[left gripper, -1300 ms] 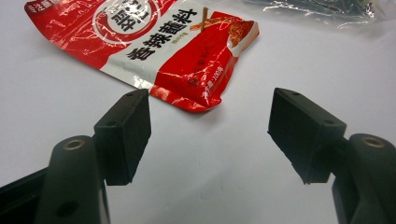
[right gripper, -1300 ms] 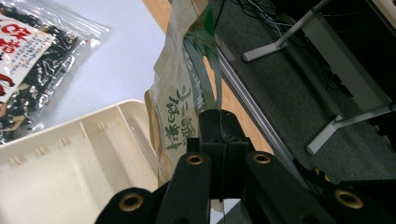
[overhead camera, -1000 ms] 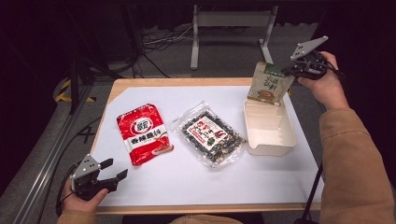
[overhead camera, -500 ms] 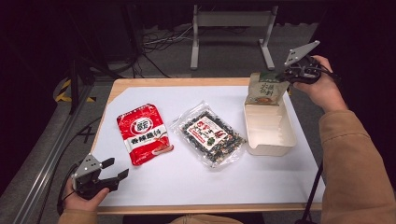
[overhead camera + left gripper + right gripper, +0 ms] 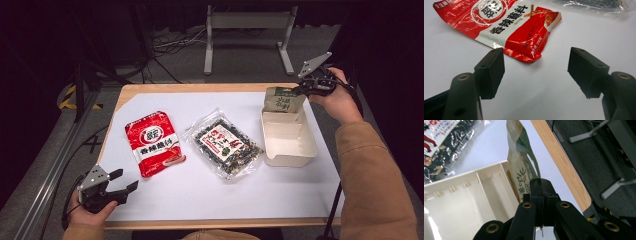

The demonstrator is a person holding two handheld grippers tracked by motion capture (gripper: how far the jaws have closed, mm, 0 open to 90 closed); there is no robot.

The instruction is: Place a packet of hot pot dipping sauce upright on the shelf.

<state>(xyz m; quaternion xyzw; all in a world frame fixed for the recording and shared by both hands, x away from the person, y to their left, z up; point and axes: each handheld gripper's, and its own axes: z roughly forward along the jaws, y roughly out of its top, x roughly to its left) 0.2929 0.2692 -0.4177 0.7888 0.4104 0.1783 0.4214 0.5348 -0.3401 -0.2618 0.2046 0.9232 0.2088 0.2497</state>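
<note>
My right gripper [image 5: 301, 89] [image 5: 541, 187] is shut on the top edge of a green-and-tan pouch [image 5: 284, 100] [image 5: 522, 170]. The pouch hangs upright at the far end of a cream divided box [image 5: 270, 161] [image 5: 461, 202]; its lower edge meets the box's far wall, and I cannot tell whether it is inside. A red snack pouch [image 5: 152, 142] [image 5: 519, 25] lies flat left of centre. My left gripper [image 5: 125, 182] [image 5: 536, 72] stands open just short of the red pouch's near corner, with nothing between its jaws.
A clear bag of dark snacks [image 5: 224, 142] [image 5: 444, 142] [image 5: 599, 3] lies between the red pouch and the box. The white mat [image 5: 200, 195] covers a wooden table whose far edge [image 5: 559, 157] runs close behind the box. A metal stand [image 5: 245, 20] is on the floor beyond.
My right gripper has come down and slightly inward with the green pouch, bringing its lower edge to the box's far end. The left gripper has stayed put.
</note>
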